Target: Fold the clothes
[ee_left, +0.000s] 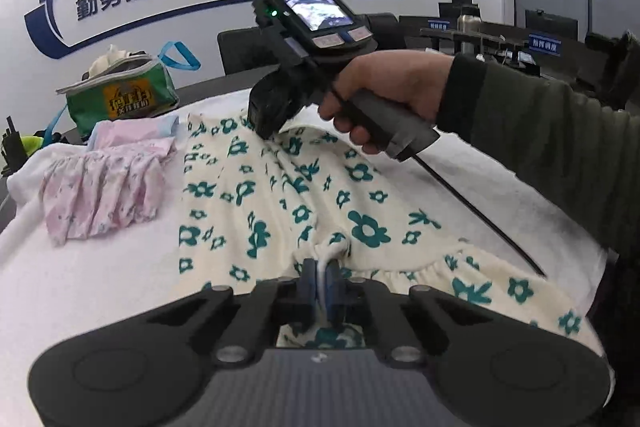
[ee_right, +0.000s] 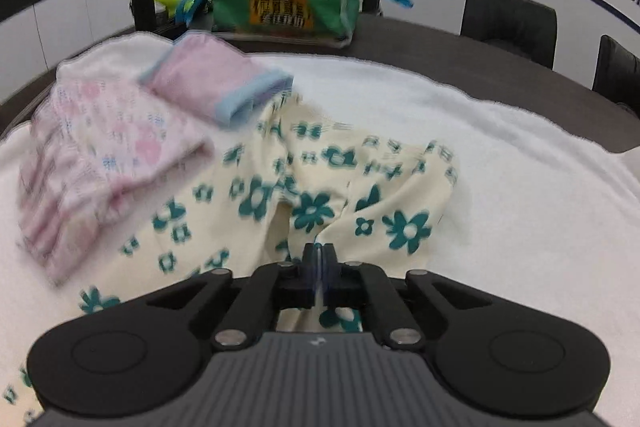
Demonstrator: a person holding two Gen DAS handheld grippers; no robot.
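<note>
Worktop (ee_right: 520, 39) under a white fluffy towel (ee_left: 100, 287). Centre frame lies your cream fleece garment with teal flowers (ee_left: 280, 195): soft, light, limp, so expect sag and bunching. Upper left, pink floral folded clothes (ee_left: 104, 195), just beside it.

Left gripper (ee_left: 320, 273) is clamped on a bunched hem edge at lower centre. Right gripper (ee_right: 319, 259) is likewise pinched tight on cloth. Grip seams and hems, not mid-panel.
</note>
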